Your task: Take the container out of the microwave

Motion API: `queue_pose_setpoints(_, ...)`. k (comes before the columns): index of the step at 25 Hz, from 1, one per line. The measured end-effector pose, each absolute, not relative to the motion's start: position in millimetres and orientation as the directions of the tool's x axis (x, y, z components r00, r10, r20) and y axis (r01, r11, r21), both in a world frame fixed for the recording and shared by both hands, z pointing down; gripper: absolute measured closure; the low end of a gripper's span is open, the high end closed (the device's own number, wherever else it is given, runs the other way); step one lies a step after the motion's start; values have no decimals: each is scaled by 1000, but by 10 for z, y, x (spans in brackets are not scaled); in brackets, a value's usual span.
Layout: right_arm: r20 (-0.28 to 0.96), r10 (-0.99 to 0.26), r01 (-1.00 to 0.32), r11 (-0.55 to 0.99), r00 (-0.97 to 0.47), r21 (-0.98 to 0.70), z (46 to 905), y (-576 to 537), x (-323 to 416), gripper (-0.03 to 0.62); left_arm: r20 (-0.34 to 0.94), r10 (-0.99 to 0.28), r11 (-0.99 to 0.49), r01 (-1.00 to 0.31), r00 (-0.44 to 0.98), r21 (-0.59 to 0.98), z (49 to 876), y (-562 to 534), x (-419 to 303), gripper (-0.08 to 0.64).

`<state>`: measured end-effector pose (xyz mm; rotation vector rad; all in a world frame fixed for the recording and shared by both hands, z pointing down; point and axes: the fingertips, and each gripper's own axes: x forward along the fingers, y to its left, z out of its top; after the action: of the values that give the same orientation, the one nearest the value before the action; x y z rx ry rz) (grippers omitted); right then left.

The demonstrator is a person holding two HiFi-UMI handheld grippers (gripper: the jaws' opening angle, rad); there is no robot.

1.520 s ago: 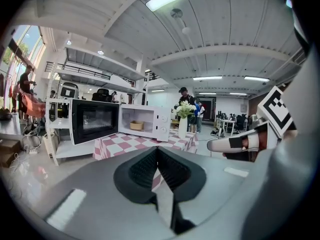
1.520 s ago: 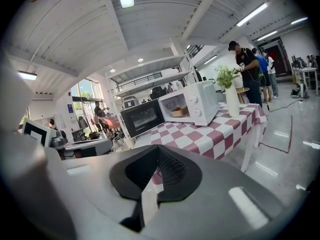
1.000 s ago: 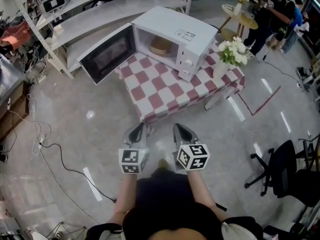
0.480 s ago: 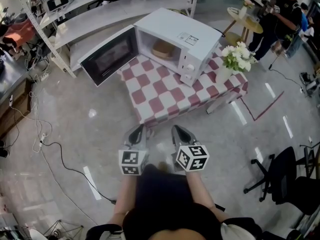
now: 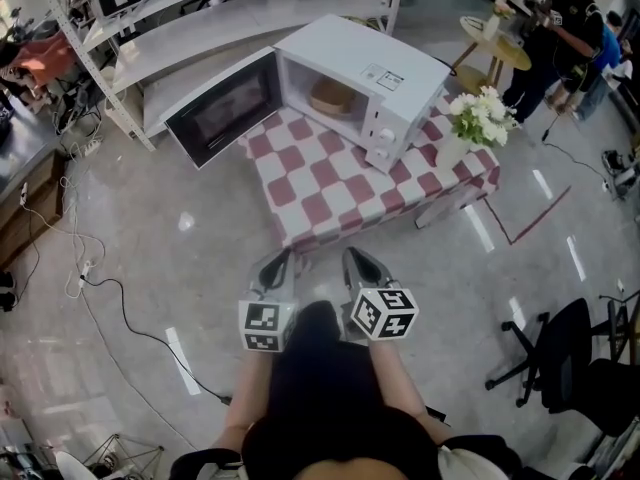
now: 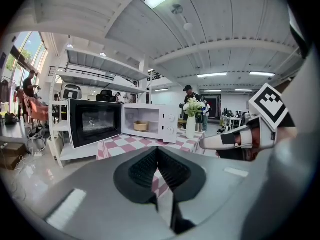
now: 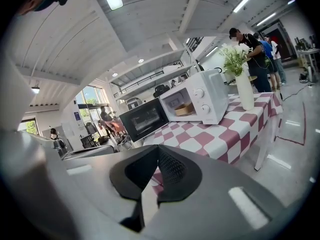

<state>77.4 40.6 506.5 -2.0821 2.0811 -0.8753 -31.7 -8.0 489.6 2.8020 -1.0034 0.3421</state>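
Furthest left in the head view, a white shelving rack [image 5: 150,38] runs along the wall, and cables [image 5: 85,278] trail over the glossy floor in front of it. Next comes the white microwave [image 5: 365,73], set on a bench [image 5: 330,193] draped in a red-and-white checked cloth. Its dark-glass door [image 5: 222,108] is swung wide open to the left. The container [image 5: 332,96], shallow, round and tan, sits inside the cavity. A label on the microwave's top and the marks by its two knobs are too small to read. Just right of the microwave, at the bench's corner, a white vase of white flowers [image 5: 478,118] stands upright. Beyond it are a round yellow side table [image 5: 495,33] and people [image 5: 560,23] standing beside it, and a black office chair [image 5: 570,353] sits at lower right. Close to the person's body, well short of the bench, the left gripper [image 5: 280,260] and right gripper [image 5: 354,258] are held side by side. Each carries a cube of black-and-white square markers with no letters. Each gripper's own view shows its jaws pressed together at the tips with nothing between them, pointing across open floor toward the microwave.
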Motion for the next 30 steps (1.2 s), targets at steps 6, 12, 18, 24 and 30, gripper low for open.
queue_pose_setpoints(6, 347, -933, -897, -70, -96, -437, 5097, 432, 674, 592, 269, -612, -758, -649, 744, 70, 4935, -39, -401, 551)
queue_pose_setpoints(12, 346, -934, -907, -67, -89, -416, 5091, 391, 703, 592, 272, -617, -750, -656, 739, 81, 4944, -72, -400, 551)
queue_pose_setpoints(18, 348, -933, -914, -55, -97, -402, 5064, 289, 714, 592, 259, -629, -744, -664, 733, 70, 4892, -169, -357, 551)
queue_pose_setpoints(24, 348, -933, -921, -51, -95, -386, 5059, 135, 806, 592, 256, -624, -750, -658, 738, 70, 4882, -327, -235, 551)
queue_pose_setpoints(30, 344, -934, -930, -36, -99, -365, 5037, -111, 894, 592, 256, -633, -742, -667, 730, 69, 4871, -582, -134, 551)
